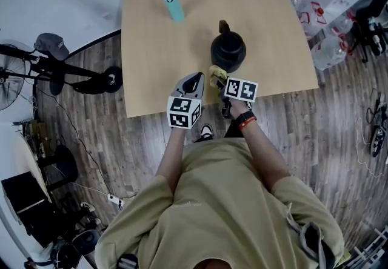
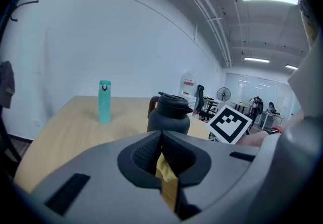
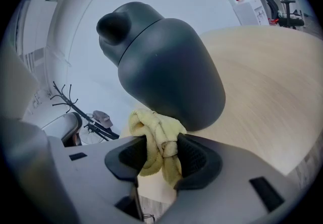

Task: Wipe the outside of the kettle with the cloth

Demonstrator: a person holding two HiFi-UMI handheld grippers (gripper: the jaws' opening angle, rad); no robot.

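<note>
Just beside the kettle [image 3: 166,61], right gripper [image 3: 161,145] jaws pinch the cloth [image 3: 154,127] — left gripper [image 2: 161,134] jaws closed, teal bottle [image 2: 104,102] beyond.

Khaki short-sleeved shirt [image 1: 224,201], black-and-red wristband [image 1: 245,120]; grey left claw [image 1: 196,76] and right claw [image 1: 219,82] carry black-and-white marker cubes [image 1: 183,112].

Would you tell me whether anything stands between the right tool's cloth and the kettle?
Nothing visible does: the cloth clamped in the right tool sits right beside the kettle's lower side.
</note>
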